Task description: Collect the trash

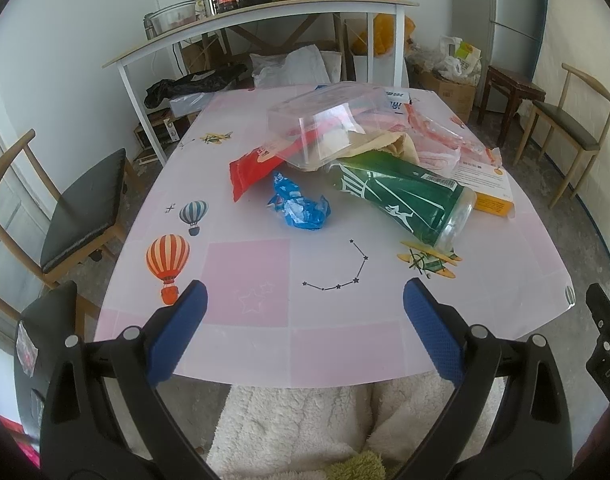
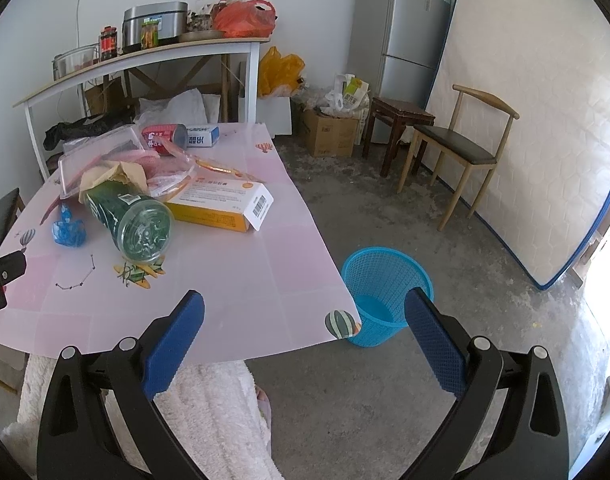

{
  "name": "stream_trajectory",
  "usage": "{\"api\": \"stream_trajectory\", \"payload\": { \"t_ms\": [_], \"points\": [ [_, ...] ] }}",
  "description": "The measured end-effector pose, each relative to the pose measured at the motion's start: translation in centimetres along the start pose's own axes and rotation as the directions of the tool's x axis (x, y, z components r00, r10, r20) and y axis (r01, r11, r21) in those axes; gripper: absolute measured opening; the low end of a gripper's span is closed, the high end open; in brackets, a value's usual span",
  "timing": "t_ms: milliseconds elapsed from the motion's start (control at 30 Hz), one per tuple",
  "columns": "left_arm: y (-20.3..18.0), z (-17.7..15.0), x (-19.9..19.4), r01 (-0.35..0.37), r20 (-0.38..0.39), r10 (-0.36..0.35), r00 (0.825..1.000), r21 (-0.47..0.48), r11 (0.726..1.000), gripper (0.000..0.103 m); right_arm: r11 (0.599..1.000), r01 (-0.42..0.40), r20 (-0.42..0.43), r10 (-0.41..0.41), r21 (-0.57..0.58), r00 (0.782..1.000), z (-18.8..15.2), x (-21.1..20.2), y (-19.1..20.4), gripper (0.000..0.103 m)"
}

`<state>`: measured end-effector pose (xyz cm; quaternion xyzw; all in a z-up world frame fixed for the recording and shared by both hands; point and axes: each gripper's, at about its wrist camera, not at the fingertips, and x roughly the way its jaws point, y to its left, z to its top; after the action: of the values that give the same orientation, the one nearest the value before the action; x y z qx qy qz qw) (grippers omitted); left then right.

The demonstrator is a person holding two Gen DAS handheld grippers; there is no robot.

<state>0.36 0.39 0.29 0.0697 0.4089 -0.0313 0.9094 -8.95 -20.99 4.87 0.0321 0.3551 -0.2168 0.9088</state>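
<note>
You held your left claw (image 1: 305, 312) and right claw (image 2: 305, 316) apart and empty, short of the green bottle (image 1: 401, 196); the blue basket (image 2: 385, 296) stood right of it.

On the pink table (image 2: 241, 280) lie one green-labelled clear bottle (image 2: 133, 220), one crumpled blue wrapper (image 1: 301, 208), one red packet (image 1: 251, 170), one clear plastic container (image 1: 317, 120), one orange-and-white box (image 2: 225, 204), one red can (image 2: 165, 136) and one blue-and-white carton (image 2: 203, 136). At 3 o'clock of the table stands one blue basket (image 2: 385, 280). Two wooden chairs (image 1: 77, 216) (image 1: 565, 128) flank the table.
</note>
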Motion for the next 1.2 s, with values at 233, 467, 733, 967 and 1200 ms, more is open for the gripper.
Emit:
{"api": "stream_trajectory", "payload": {
  "t_ms": [233, 467, 733, 967, 1200],
  "points": [
    [0.03, 0.01, 0.0, 0.002, -0.001, -0.002, 1.0, -0.001, 1.0, 0.094, 1.0, 0.002, -0.001, -0.002, 0.0, 1.0, 0.04, -0.05, -0.04, 0.098],
    [0.06, -0.01, 0.01, 0.002, 0.0, -0.002, 1.0, 0.0, 1.0, 0.095, 1.0, 0.002, 0.001, -0.002, 0.004, 1.0, 0.1, -0.12, -0.27, 0.098],
    [0.07, -0.03, 0.02, 0.002, 0.0, -0.002, 1.0, 0.0, 1.0, 0.094, 1.0, 0.002, 0.0, -0.002, 0.005, 1.0, 0.12, -0.14, -0.31, 0.098],
    [0.08, -0.01, 0.04, 0.001, -0.002, -0.001, 1.0, 0.0, 1.0, 0.095, 1.0, 0.001, 0.0, -0.001, 0.005, 1.0, 0.16, -0.14, -0.34, 0.098],
    [0.09, 0.0, 0.05, 0.001, -0.002, -0.001, 1.0, 0.0, 1.0, 0.095, 1.0, 0.001, 0.0, -0.001, 0.006, 1.0, 0.11, -0.13, -0.31, 0.098]
  ]
}}
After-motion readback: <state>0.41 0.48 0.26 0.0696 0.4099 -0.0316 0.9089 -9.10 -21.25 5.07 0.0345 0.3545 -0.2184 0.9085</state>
